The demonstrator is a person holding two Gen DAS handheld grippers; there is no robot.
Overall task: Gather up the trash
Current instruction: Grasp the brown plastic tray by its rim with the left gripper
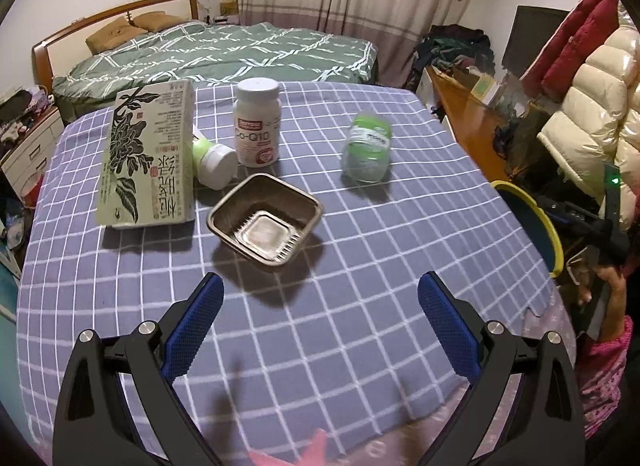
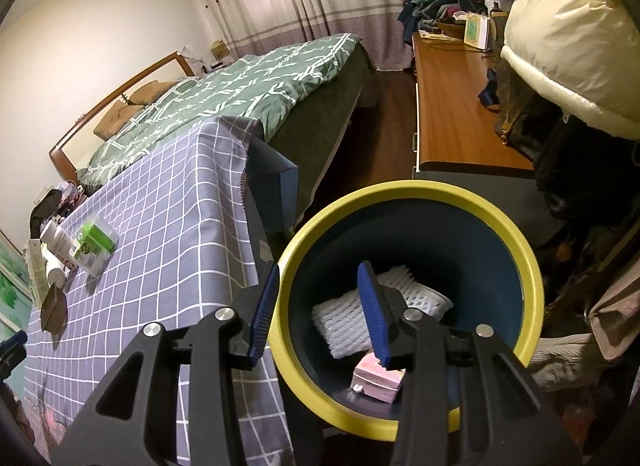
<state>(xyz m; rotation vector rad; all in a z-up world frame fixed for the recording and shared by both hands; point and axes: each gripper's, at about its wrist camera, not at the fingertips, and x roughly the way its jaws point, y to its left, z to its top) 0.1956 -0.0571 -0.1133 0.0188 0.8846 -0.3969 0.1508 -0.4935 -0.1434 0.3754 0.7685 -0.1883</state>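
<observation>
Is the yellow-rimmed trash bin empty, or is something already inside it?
Not empty. The trash bin already holds white foam netting and a small pink box at its bottom.

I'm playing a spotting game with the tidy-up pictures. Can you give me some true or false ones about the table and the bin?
1. The foil tray on the checked cloth has food in it. False: it looks empty.
2. The white supplement bottle stands upright. True.
3. The left gripper has its jaws shut on the tray. False: the jaws stand wide open over bare cloth, short of the tray.
4. The bin has a yellow rim and dark blue inside. True.
5. The bin is empty. False: white foam netting and a small pink box lie in it.
6. The right gripper holds nothing, above the bin. True.
</observation>
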